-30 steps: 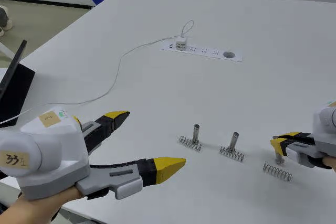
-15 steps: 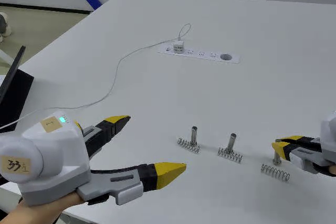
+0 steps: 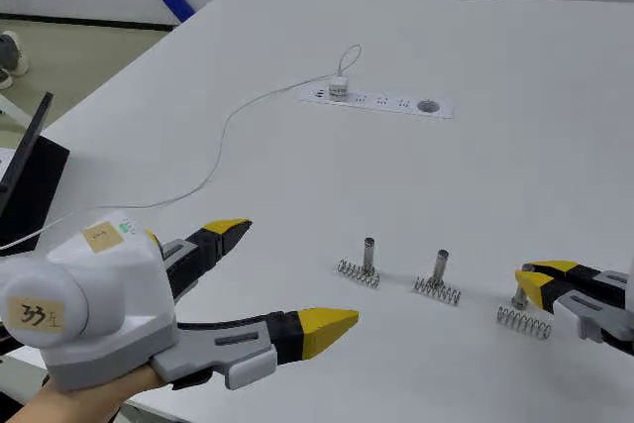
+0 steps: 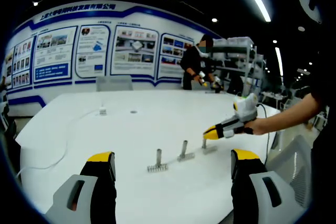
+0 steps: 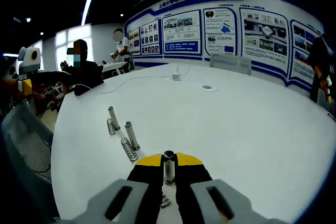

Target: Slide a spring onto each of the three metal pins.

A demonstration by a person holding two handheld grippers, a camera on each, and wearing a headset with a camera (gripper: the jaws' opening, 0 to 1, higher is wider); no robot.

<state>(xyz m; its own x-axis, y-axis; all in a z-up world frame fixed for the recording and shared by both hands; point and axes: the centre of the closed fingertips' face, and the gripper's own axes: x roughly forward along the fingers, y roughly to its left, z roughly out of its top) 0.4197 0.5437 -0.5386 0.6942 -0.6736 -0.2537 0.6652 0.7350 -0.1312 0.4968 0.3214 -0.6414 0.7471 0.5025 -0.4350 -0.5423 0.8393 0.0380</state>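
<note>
The left gripper (image 3: pixel 282 276) hovers low over the near left part of the white table (image 3: pixel 495 175), its two yellow-tipped jaws spread wide with nothing between them. Beyond it, a thin white cable (image 3: pixel 223 136) runs across the tabletop to one small white plug (image 3: pixel 339 87) seated in one white power strip (image 3: pixel 376 103).

Three metal pins stand upright in a row near the front edge: the left pin (image 3: pixel 369 253), the middle pin (image 3: pixel 442 264) and the right pin (image 3: pixel 519 294). Three springs lie flat on the table, one at the foot of each pin on the person's side: the left spring (image 3: pixel 358 272), the middle spring (image 3: pixel 437 290) and the right spring (image 3: pixel 523 323). The first two touch or nearly touch their pins' bases.

The right gripper (image 3: pixel 535 277) reaches in from the right edge. Its jaws are drawn narrow, and in the right gripper view the right pin stands between the yellow tips, with a jaw against each side.
</note>
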